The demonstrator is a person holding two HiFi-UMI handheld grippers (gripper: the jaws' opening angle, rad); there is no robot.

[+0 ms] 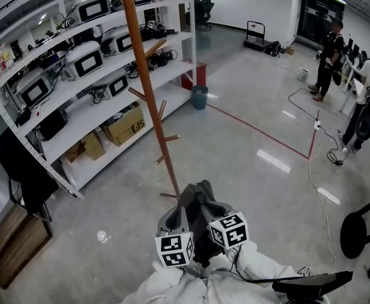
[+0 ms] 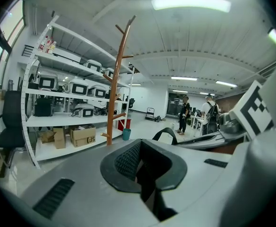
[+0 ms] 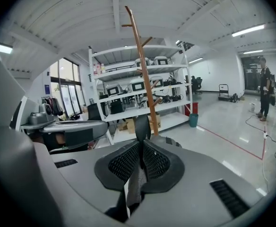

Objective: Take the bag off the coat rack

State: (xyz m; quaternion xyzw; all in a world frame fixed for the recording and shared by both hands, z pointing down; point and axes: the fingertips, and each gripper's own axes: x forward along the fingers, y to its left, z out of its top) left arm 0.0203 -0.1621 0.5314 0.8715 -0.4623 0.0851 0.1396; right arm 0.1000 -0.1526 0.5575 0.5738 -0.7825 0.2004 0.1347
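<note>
The wooden coat rack (image 1: 148,87) stands just ahead of me with bare pegs; it also shows as the coat rack (image 2: 114,89) and the coat rack (image 3: 142,65) in the gripper views. Both grippers sit close together near its foot. My right gripper (image 3: 141,160) is shut on a dark bag strap (image 3: 140,126) that sticks up past its pads. My left gripper (image 2: 145,162) has dark bag material filling the wider gap between its jaws, and a black handle loop (image 2: 167,132) rises beyond its tip. In the head view, black bag fabric (image 1: 202,242) shows between the two marker cubes.
White shelving (image 1: 77,68) with machines and cardboard boxes runs along the left behind the rack. A blue bin (image 1: 199,97) stands by its end. Two people (image 1: 329,56) stand far right near a floor cable (image 1: 315,170). A black chair (image 1: 20,170) is at left, a stool (image 1: 356,233) at right.
</note>
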